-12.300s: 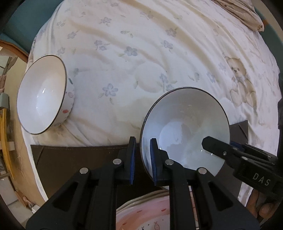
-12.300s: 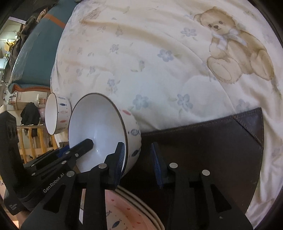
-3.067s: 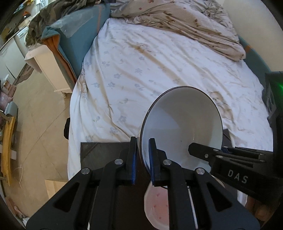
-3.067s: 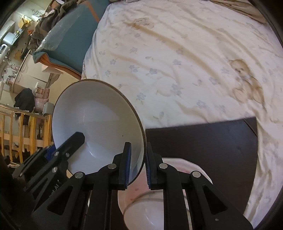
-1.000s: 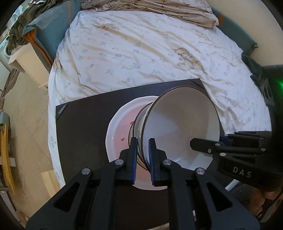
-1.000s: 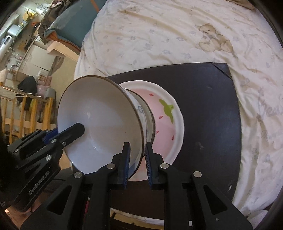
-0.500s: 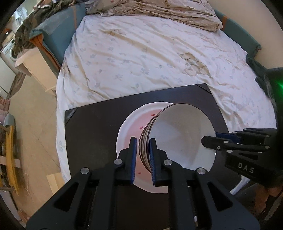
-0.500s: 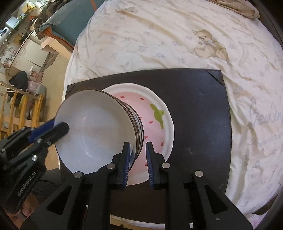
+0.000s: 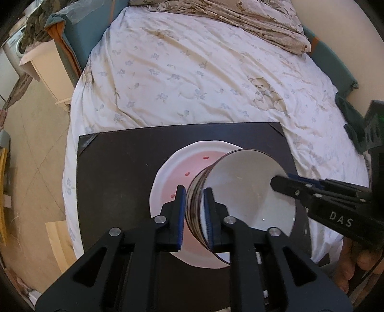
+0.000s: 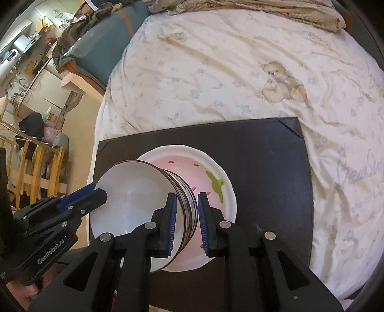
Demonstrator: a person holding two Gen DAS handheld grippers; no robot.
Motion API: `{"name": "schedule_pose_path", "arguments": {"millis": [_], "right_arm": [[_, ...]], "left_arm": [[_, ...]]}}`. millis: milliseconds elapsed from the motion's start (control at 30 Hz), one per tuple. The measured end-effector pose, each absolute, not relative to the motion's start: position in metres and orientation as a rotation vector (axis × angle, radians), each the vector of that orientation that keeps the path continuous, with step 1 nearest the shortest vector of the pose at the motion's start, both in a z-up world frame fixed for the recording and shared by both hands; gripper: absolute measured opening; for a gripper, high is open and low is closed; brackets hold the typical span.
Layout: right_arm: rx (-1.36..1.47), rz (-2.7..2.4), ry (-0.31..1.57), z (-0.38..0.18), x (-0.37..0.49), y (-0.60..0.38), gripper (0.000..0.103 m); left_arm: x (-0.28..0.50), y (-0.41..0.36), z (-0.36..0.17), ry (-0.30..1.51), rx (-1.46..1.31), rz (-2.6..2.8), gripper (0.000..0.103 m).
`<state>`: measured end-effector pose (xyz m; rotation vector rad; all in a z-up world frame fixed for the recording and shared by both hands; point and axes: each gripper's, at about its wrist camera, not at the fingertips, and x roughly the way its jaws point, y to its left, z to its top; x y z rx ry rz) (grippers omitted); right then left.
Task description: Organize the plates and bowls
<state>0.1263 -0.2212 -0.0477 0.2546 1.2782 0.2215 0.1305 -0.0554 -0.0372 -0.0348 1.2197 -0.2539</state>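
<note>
A stack of white bowls (image 9: 247, 192) with dark rims sits nested on a white plate (image 9: 172, 172) with a pink centre, on a dark mat (image 9: 120, 168) on the bed. In the right wrist view the bowl stack (image 10: 134, 199) and the plate (image 10: 216, 172) show too. My left gripper (image 9: 194, 211) straddles the left rim of the stack, jaws slightly apart. My right gripper (image 10: 186, 216) straddles the right rim, jaws slightly apart. Each gripper's fingers also show in the other's view.
The mat (image 10: 264, 168) lies at the near edge of a bed with a floral quilt (image 9: 192, 72). A crumpled blanket (image 9: 228, 19) lies at the far end. A nightstand (image 9: 48, 69) and floor are to the left.
The top bowl has been lowered and nested onto the stack on the plate. Both grippers' jaws have widened from the bowl rim, and both cameras have risen.
</note>
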Motion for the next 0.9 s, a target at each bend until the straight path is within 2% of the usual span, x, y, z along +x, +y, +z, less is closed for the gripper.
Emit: {"name": "schedule_pose_path", "arguments": {"millis": [133,333,433,500,567,667,767,900], "right_arm": [[0.312,0.239,1.351,-0.067,0.132,-0.223,0.021],[0.284,0.255,1.299,-0.053,0.127,-0.220,0.021],[0.288,0.245,1.338,-0.062,0.127,-0.221,0.021],[0.295,0.244,1.336,-0.062,0.126,-0.222,0.021],[0.294,0.243,1.310,-0.054,0.124,-0.223,0.021],[0.278,0.242,1.253,-0.041,0.117,-0.224,0.021],[0.280,0.233,1.220,-0.034,0.113,-0.228,0.021],[0.293,0.222,1.187,-0.027,0.106,-0.235,0.021]], "left_arm": [[0.131,-0.054,-0.040,1.221,-0.022,-0.243,0.014],[0.131,-0.053,-0.042,1.217,-0.016,-0.246,0.014],[0.128,-0.050,-0.039,1.212,-0.016,-0.241,0.014],[0.126,-0.049,-0.036,1.201,-0.021,-0.224,0.023],[0.122,-0.047,-0.030,1.174,-0.021,-0.225,0.039],[0.116,-0.041,-0.020,1.116,-0.011,-0.215,0.050],[0.109,-0.036,-0.013,1.056,0.004,-0.182,0.055],[0.097,-0.030,-0.007,0.991,0.025,-0.145,0.057]]}}
